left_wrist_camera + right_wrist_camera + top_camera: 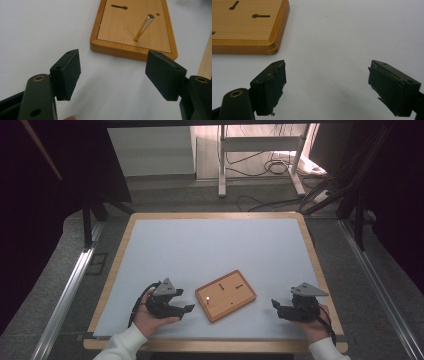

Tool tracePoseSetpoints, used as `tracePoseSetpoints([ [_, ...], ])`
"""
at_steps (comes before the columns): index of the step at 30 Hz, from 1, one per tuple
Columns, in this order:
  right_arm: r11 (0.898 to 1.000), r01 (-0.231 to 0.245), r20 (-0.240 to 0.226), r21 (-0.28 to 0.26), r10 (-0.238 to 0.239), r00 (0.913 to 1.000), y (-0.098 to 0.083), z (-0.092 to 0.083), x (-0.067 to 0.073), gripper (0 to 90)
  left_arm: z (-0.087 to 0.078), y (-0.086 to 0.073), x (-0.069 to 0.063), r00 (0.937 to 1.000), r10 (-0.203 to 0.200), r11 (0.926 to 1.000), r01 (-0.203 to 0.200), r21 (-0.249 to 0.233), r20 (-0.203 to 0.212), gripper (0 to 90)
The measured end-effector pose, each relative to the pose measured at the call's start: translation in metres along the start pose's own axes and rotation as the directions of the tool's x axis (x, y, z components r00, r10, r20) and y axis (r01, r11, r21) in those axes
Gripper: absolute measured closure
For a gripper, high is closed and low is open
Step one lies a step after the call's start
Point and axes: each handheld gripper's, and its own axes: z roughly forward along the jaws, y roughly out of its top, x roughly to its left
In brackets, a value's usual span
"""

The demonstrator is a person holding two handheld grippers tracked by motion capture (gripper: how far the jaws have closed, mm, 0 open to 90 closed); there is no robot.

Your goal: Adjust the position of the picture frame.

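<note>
Fingers spread on both sides: left gripper (184, 309) and right gripper (276, 307) flank the wooden board (225, 295) on the bench (210, 245). Judgement: approach the upright metal pin (143, 27) squarely, low, closing gently.

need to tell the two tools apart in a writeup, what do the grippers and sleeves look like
Both are black two-jaw grippers. The left gripper and the right gripper each carry a grey three-cornered plate on top and trail a black cable. The jaws end in flat black rectangular pads, with brass-coloured bushings at the pivots. The right one's pads look frayed at the edges. Both sleeves are white.
</note>
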Motion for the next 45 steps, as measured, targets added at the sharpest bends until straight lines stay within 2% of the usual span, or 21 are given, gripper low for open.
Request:
tracePoseSetpoints([
  [13,1.000,0.005,0.003,0.005,-0.005,1.0000,0.000,0.001,0.001,15.1,0.018,0.015,-0.017,0.9992,0.032,0.9995,-0.032,0.002,0.025,30.8],
  [17,1.000,0.011,0.005,0.010,-0.011,0.9999,0.000,0.001,0.002,15.1,0.028,0.023,-0.023,0.9989,0.038,0.9993,-0.038,0.002,0.027,32.6],
  [30,1.000,0.018,0.011,0.017,-0.019,0.9998,-0.001,0.002,0.001,15.1,0.045,0.029,-0.030,0.9992,0.040,0.9992,-0.040,0.009,0.010,45.1],
  [33,1.000,0.018,0.010,0.019,-0.019,0.9998,-0.001,0.002,0.002,15.1,0.048,0.029,-0.031,0.9990,0.045,0.9989,-0.045,0.007,0.005,55.1],
  [37,1.000,0.019,0.010,0.019,-0.019,0.9998,-0.001,0.002,0.002,15.1,0.049,0.029,-0.031,0.9990,0.045,0.9990,-0.045,0.004,0.003,63.3],
  [38,1.000,0.019,0.010,0.021,-0.019,0.9998,-0.001,0.003,0.002,15.1,0.049,0.028,-0.031,0.9987,0.051,0.9987,-0.051,0.003,0.005,71.2],
  [40,1.000,0.020,0.009,0.023,-0.020,0.9998,-0.002,0.003,0.002,15.1,0.048,0.028,-0.030,0.9986,0.050,0.9987,-0.050,-0.008,0.014,79.9],
  [45,0.999,0.023,0.011,0.026,-0.023,0.9997,-0.002,0.004,0.002,15.1,0.047,0.028,-0.032,0.9965,0.084,0.9965,-0.084,-0.008,-0.004,83.8],
])
